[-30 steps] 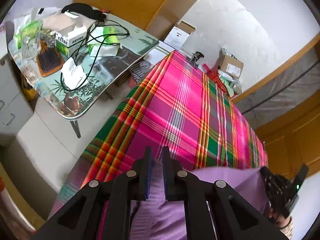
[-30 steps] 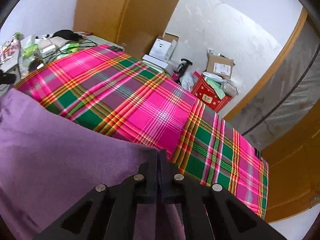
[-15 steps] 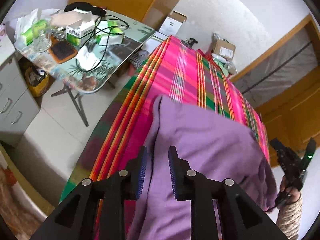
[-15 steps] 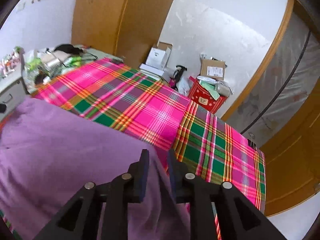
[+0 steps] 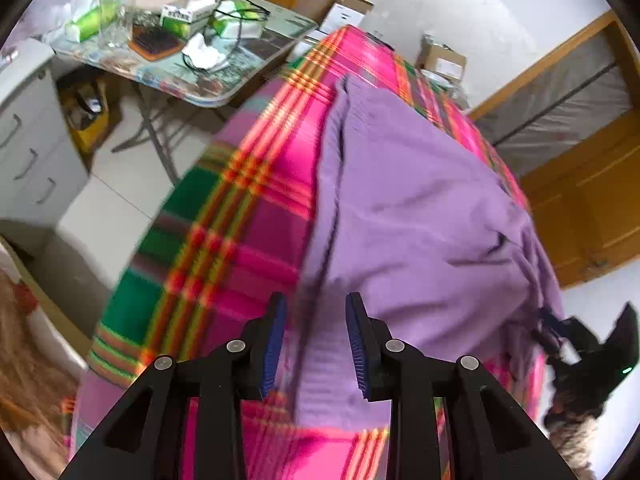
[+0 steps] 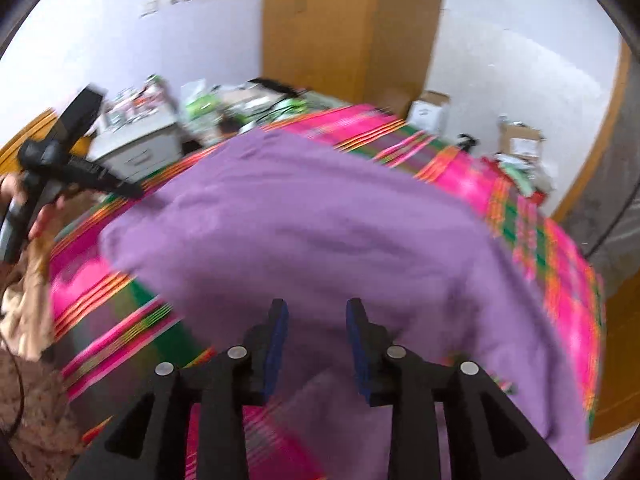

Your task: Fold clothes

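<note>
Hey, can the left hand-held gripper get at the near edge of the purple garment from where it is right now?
Probably yes. The left hand-held gripper is open, and the purple garment lies spread on the plaid cloth with its near edge just ahead of the fingertips, nothing between.

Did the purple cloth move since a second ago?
Yes. The purple cloth now spreads farther up the plaid blanket toward its far end; before, it covered only the near edge. Both grippers have let go.

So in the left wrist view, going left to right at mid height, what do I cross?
White drawer cabinet → plaid bedspread → purple garment → wooden door.
</note>
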Motion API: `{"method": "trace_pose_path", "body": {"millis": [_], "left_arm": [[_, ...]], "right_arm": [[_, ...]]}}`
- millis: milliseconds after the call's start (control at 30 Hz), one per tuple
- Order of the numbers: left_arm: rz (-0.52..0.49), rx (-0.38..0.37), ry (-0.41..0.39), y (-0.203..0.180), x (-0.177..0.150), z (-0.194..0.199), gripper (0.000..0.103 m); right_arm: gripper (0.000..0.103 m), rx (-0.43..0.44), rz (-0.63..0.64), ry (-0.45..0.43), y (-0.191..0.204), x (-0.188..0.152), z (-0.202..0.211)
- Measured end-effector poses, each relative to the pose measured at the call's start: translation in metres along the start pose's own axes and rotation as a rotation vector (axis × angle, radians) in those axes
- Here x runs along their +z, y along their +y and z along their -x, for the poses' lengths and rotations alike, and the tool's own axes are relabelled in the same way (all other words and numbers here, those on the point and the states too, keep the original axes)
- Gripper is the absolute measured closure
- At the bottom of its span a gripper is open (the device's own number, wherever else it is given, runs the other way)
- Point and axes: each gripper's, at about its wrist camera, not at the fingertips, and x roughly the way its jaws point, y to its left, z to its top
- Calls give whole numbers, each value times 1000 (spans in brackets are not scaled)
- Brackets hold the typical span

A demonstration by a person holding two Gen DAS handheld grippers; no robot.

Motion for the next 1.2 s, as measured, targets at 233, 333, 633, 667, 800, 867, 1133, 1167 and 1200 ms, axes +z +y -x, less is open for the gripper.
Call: {"method": "trace_pose_path", "body": {"millis": [233, 333, 633, 667, 800, 867, 1133, 1167, 1200], "left_arm": [[31, -55, 23, 7, -25, 1, 69], [47, -87, 26, 7, -27, 0, 56], [110, -125, 30, 12, -20, -3, 56], [126, -137, 29, 14, -19, -3, 56], [138, -144, 37, 13, -16, -7, 70], [134, -149, 42, 12, -14, -10, 72], [169, -200, 4, 23, -4, -2, 84], [170, -205, -6, 24, -2, 1, 87], [173, -210, -25, 26, 0, 6, 96]], "right_arm": [[59, 34, 34, 61, 31, -22, -26], [58, 40, 42, 59, 36, -27, -32], [57, 25, 91, 62, 43, -26, -48], [57, 38, 73, 63, 40, -25, -50], [72, 61, 12, 61, 34, -23, -54], [93, 66, -4, 54, 35, -23, -51], [99, 101, -41, 12, 45, -21, -34], [99, 111, -33, 5, 48, -19, -30], [99, 123, -25, -3, 53, -17, -26]]}}
